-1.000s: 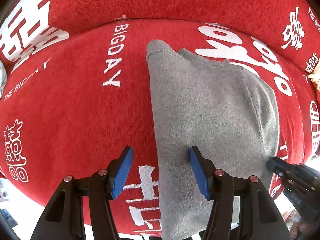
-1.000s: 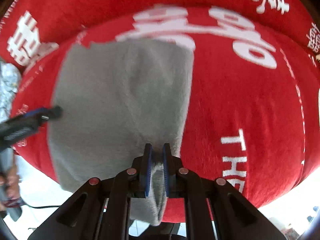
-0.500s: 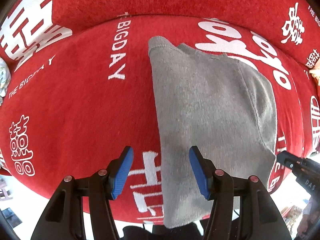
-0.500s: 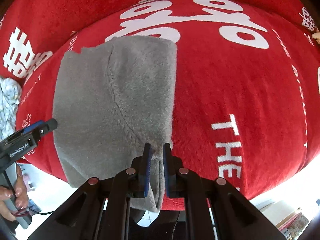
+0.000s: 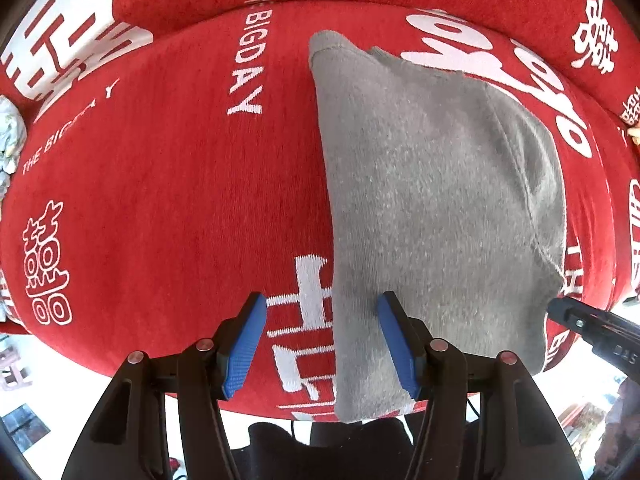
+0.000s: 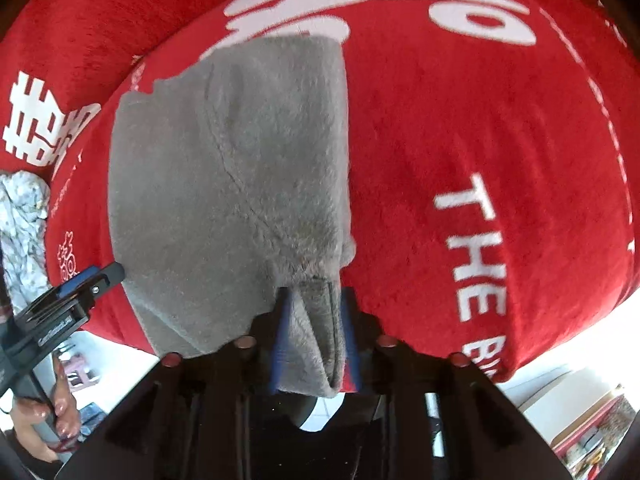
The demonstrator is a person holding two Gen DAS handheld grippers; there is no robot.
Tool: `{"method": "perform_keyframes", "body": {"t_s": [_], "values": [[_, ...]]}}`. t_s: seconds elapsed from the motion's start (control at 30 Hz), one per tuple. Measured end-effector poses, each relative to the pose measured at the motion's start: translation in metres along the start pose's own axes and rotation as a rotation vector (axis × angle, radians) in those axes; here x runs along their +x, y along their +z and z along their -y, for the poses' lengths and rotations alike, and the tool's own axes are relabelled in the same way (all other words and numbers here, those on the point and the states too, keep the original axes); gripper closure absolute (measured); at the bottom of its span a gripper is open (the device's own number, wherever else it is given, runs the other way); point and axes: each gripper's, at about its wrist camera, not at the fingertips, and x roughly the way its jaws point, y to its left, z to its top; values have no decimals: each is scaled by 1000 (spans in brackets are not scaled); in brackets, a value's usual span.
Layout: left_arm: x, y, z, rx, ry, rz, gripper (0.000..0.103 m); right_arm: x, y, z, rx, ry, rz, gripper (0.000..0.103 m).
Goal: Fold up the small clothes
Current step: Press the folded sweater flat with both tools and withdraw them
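A grey folded garment (image 5: 432, 200) lies flat on the red printed cover (image 5: 160, 200), its near end hanging over the front edge. My left gripper (image 5: 320, 304) hovers open, pointing down, astride the garment's left edge; one finger is over grey cloth, the other over red cover. In the right wrist view the garment (image 6: 232, 168) has its near right corner fold between the blue pads of my right gripper (image 6: 314, 300). Those jaws are opening and the fold sits loose in the gap. The right gripper's tip (image 5: 560, 308) shows at the garment's right corner.
The red cover (image 6: 460, 120) carries white lettering and rises to a back cushion. A pale patterned cloth (image 6: 20, 220) lies at the far left. A hand (image 6: 48, 420) holds the left gripper (image 6: 92, 280). Bright floor lies beyond the front edge.
My right gripper's jaws, shut on the garment's corner fold before, have spread apart, with the fold still between them. The right view has tilted slightly. My left gripper has stayed put.
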Motion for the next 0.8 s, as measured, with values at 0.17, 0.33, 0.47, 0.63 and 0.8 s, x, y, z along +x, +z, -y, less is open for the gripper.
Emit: {"method": "perform_keyframes", "body": {"t_s": [0.17, 0.33, 0.47, 0.63, 0.8], "values": [[0, -3, 0, 16, 7, -17, 43, 20, -6, 1, -35, -126, -37, 71], [-4, -7, -1, 23, 16, -26, 43, 4, -16, 3, -44, -120, -15, 71], [-9, -10, -1, 25, 11, -33, 43, -13, -22, -1, -60, -114, 8, 71], [-23, -17, 3, 39, -4, -25, 43, -34, -26, -12, -76, -107, 30, 69], [-42, -21, 8, 58, -9, -4, 43, -58, -28, -25, -100, -109, 52, 62]]}}
